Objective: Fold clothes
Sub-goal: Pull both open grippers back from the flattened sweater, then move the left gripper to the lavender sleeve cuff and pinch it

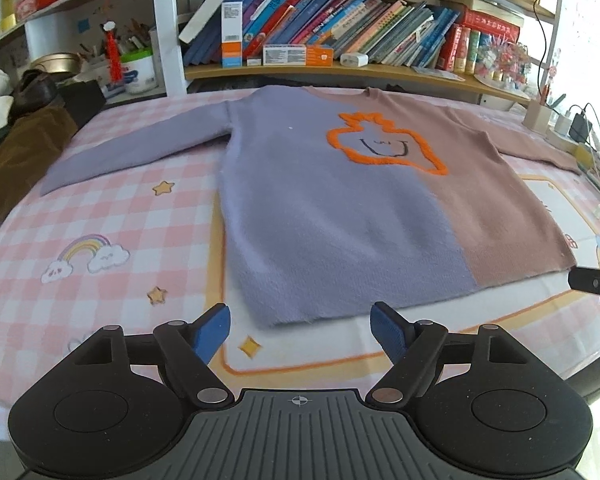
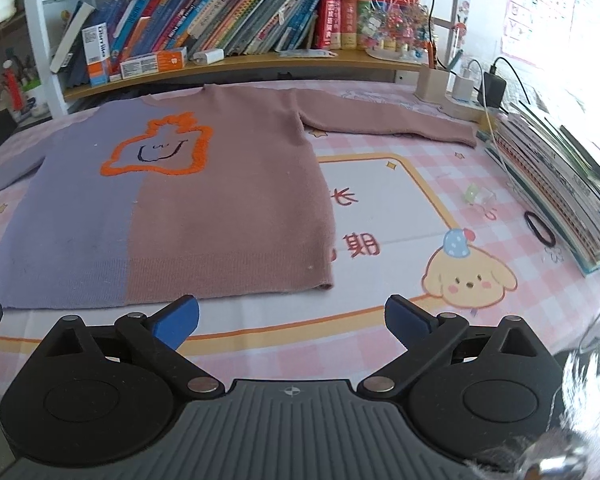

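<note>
Left wrist view: my left claw (image 1: 300, 330) hung wide open just before the flat sweater's (image 1: 332, 208) hem; my right claw (image 2: 292, 320) gaped too.

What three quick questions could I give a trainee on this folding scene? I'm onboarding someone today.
1. True or false: the sweater lies spread flat, both sleeves out to the sides.
2. The orange outline sits: A) on the purple sleeve, B) across the seam where purple meets brown, C) on the hem.
3. Fill in: the left tongs and right tongs are both ____, gripping nothing.

Key: 1 true; 2 B; 3 open.
</note>
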`<state>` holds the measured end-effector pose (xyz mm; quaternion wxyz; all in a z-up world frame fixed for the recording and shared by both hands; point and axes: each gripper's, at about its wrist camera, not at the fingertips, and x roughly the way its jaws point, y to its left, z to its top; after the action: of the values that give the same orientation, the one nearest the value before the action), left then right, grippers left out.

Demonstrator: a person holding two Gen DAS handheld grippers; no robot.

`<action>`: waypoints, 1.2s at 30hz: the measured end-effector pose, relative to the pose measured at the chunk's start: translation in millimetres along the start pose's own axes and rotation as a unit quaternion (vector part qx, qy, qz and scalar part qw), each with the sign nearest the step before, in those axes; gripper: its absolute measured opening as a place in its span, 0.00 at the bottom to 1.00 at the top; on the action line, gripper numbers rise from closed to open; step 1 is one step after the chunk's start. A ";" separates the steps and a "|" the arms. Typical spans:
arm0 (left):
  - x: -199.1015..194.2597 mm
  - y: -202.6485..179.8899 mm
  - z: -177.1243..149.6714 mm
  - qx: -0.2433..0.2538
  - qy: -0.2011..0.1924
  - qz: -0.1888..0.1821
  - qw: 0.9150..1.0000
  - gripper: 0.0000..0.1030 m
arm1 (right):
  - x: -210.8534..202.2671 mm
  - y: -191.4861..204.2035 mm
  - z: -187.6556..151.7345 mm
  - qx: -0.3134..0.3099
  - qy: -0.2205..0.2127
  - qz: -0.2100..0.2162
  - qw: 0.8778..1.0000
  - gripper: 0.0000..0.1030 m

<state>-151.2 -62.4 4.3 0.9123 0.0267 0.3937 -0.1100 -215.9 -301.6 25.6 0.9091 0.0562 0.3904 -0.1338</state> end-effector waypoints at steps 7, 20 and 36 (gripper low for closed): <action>12.5 42.5 13.8 0.026 0.002 -0.031 0.999 0.78 | -5.8 48.3 -3.6 0.012 0.002 -0.021 1.000 0.98; 32.1 140.2 24.8 0.000 -0.001 -0.045 0.999 0.78 | -3.3 127.0 -8.2 0.031 0.002 -0.068 0.997 0.98; 67.5 250.7 50.3 -0.123 -0.056 0.012 0.991 0.78 | -5.9 161.2 2.0 -0.027 0.004 -0.098 0.995 0.98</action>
<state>-14.8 163.0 -19.5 0.9305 -0.0870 0.3522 -0.0509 -172.1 -146.4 31.0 0.8913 -0.0061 0.4012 -0.2111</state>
